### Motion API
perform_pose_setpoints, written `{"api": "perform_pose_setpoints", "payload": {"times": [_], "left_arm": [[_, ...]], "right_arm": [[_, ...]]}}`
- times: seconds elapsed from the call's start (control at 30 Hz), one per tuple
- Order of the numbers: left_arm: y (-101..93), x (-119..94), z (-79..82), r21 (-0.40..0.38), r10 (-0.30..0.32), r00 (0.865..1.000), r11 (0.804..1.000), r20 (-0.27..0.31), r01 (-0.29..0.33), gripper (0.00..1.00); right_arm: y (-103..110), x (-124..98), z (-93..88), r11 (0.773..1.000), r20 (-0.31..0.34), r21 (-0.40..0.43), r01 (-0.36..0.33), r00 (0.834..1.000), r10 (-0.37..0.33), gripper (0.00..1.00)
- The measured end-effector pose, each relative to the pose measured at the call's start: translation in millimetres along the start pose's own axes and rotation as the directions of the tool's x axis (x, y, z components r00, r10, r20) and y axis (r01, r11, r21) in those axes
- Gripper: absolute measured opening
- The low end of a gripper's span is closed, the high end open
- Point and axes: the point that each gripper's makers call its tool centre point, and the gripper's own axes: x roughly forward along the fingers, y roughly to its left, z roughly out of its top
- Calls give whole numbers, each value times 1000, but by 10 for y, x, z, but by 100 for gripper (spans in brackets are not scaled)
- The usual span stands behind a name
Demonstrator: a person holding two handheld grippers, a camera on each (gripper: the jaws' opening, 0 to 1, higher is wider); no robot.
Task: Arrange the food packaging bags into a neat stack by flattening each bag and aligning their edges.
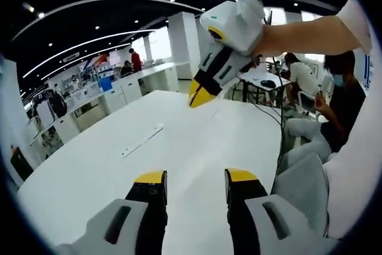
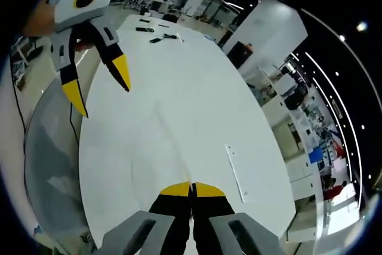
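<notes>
Well, I'm looking for the food packaging bags and I'm not finding them where the tools are pointing, so I can't say where they are lying or how many there are. What I'm seeing is the white table (image 1: 179, 141), broad and bare under both tools, with a pale strip (image 2: 234, 172) set into its top and some small dark items (image 2: 156, 35) at its far end, too small to identify.

I'm holding the left tool (image 1: 195, 177) low over the table with its yellow-tipped jaws standing well apart and nothing between them; in the right gripper view it is hanging over the table edge, spread wide. I'm carrying the right tool (image 2: 192, 190) with its jaws pressed together on nothing at all; in the left gripper view it is raised in a hand (image 1: 271, 34), tips pointing down.

My reading: either stacking isn't started, or I'm lifted clear of it, and I can't tell which. The next move calls for swinging both tools back down to find the bags, then checking whether they are flat and edge-aligned.

As for writing, I'm reading none: no brand or label is legible on the tools or the table. People are sitting beyond at another desk (image 1: 262, 79).
</notes>
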Motion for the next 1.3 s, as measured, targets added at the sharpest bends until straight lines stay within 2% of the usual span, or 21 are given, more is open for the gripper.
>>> {"api": "perform_pose_setpoints", "payload": {"times": [0.23,0.4,0.5,0.87,1.1,1.3], "left_arm": [[40,-18,-96,-51,11,1000,999,7,-11,40],[53,-31,-138,-98,19,1000,995,15,-17,46],[93,-31,-187,-131,23,999,991,25,-20,49],[60,-63,-251,-226,49,997,973,59,-35,57],[-17,-77,-367,-241,57,997,970,46,-45,66],[5,-95,-409,-259,70,996,964,47,-56,73]], "right_arm": [[-69,18,48,1000,5,-15,17,1000,-17,0],[-99,42,82,999,8,-24,24,1000,-24,0],[-128,54,98,999,9,-35,34,999,-33,0],[-213,39,171,996,16,-55,70,997,-69,0],[-248,51,166,995,16,-59,78,997,-77,0],[-320,92,142,992,9,-76,100,995,-99,0]]}}
